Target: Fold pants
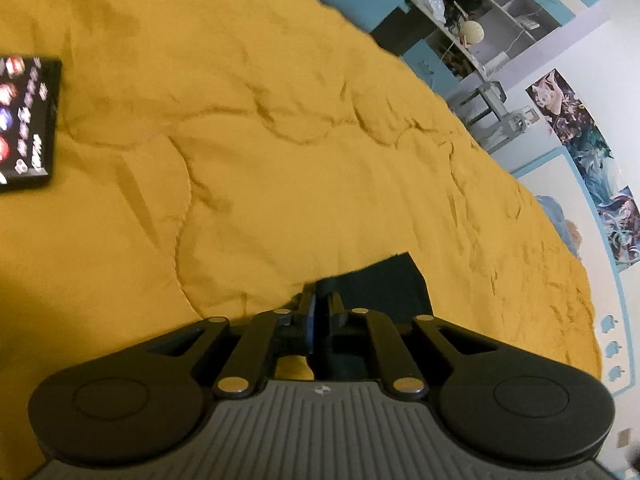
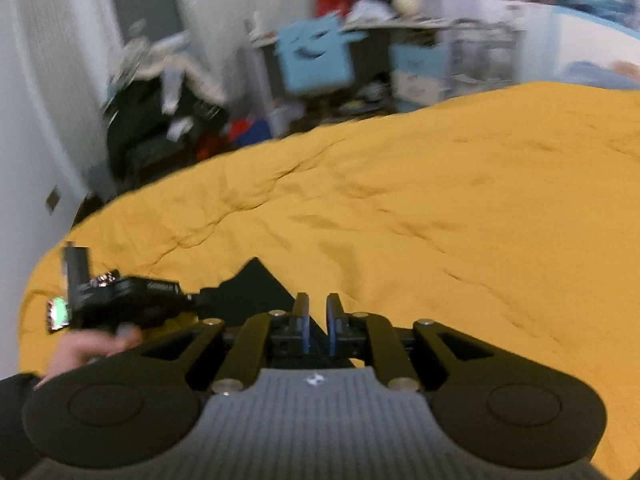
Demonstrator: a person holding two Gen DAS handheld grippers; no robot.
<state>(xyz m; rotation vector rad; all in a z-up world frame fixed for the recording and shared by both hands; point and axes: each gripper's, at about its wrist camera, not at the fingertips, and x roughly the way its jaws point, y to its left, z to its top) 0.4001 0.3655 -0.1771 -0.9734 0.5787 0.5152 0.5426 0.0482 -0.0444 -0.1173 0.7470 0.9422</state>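
The dark pants show as a small flap on a yellow bedspread, right at the tip of my left gripper. Its jaws are pinched on an edge of that cloth. In the right wrist view the pants form a dark peaked piece. It stretches from the left gripper, held by a hand, toward my right gripper. The right jaws stand a narrow gap apart. Yellow bedspread shows between the tips, and no cloth is pressed between the pads. Most of the pants are hidden below both grippers.
A black printed box lies on the bedspread at the left. Beyond the bed's far edge stand cluttered shelves, a blue cabinet and a pile of clothes. A wall with posters runs along the right side.
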